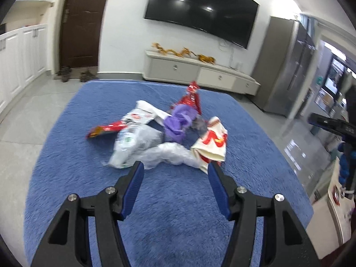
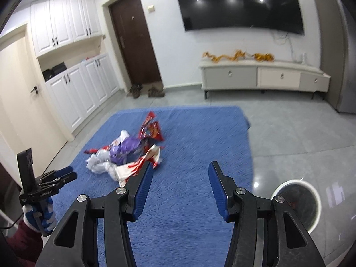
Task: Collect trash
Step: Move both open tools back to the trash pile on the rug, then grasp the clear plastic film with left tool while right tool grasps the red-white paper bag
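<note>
Trash pile (image 1: 164,133) sits on the blue rug (image 1: 66,155), roughly mid-rug, all pieces touching or overlapping. Landmark: purple crumpled bag (image 1: 178,122) at pile centre.

- Red snack wrapper (image 1: 191,98) behind purple bag, toward the TV wall.
- Second red wrapper (image 1: 104,130) left of it, lying flat.
- White printed bag (image 1: 131,146) front-left of purple bag.
- Clear plastic film (image 1: 169,155) directly in front of purple bag, nearest the left fingers.
- White paper bag with red print (image 1: 211,144) front-right of purple bag.

Left gripper (image 1: 175,171): fingers apart, nothing between them, tips just short of the clear film and above the rug. Frame blurred.

Right gripper (image 2: 180,173): fingers apart, holding nothing, over the rug to the right of the pile; left fingertip overlaps the paper bag's edge in view, contact can't be told.

White round bin (image 2: 298,202) on the tile floor, off the rug, well right of purple bag (image 2: 124,151). Contents unclear.
</note>
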Demonstrator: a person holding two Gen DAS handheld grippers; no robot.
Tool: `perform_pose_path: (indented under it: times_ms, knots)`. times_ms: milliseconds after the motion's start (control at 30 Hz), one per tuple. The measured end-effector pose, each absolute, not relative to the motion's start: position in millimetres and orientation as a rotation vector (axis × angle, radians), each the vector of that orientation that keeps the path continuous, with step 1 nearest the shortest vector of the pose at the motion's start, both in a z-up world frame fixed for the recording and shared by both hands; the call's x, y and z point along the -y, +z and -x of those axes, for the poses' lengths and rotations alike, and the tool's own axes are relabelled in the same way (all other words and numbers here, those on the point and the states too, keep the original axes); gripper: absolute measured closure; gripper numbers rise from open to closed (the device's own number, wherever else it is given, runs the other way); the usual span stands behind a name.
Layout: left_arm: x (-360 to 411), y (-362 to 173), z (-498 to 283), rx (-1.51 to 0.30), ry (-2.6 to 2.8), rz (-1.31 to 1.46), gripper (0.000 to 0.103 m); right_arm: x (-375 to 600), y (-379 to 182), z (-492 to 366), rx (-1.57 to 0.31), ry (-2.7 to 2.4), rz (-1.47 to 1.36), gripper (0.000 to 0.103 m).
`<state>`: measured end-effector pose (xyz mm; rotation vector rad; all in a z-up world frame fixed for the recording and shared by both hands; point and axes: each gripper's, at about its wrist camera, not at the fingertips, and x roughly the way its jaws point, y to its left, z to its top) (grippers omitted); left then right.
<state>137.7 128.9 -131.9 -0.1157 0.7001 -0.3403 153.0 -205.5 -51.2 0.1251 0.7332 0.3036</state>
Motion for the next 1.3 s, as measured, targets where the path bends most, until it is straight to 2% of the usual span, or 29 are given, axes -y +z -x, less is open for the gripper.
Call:
perform_pose_path:
  times_ms: [500, 633, 700, 767, 933, 1267, 1300]
  knots:
    - [-109.4, -168.2, -222.0, -0.833, -0.490, 0.009, 0.045, 152.5, -140.5, -225.0, -0.959, 0.421, -0.192, 0.050]
    - [-102.3, -184.2, -229.4, -0.891, -0.536, 0.014, 0.045, 144.7, -153.6, -238.8, -0.993, 0.463, -0.243, 0.050]
    - [-101.4, -192.3, -227.9, -0.913, -0.549, 0.022, 0.045, 141.1, -158.8, -247.0, -1.006, 0.484, -0.278, 0.047]
    - [-101.9, -190.8, -224.8, -0.917, -0.572, 0.029, 0.045, 138.4, -164.0, -254.9, -1.013, 0.509, -0.320, 0.043]
    - [-104.1, -190.5, -214.8, -0.916, -0.583, 0.044, 0.046, 125.7, -177.1, -270.9, -1.048, 0.551, -0.369, 0.042]
    - [-107.5, -191.0, -203.8, -0.905, -0.544, 0.069, 0.060, 91.9, -195.6, -296.4, -1.081, 0.603, -0.432, 0.042]
    - [-108.7, -190.8, -202.4, -0.904, -0.537, 0.077, 0.062, 88.5, -195.5, -297.5, -1.082, 0.607, -0.423, 0.047]
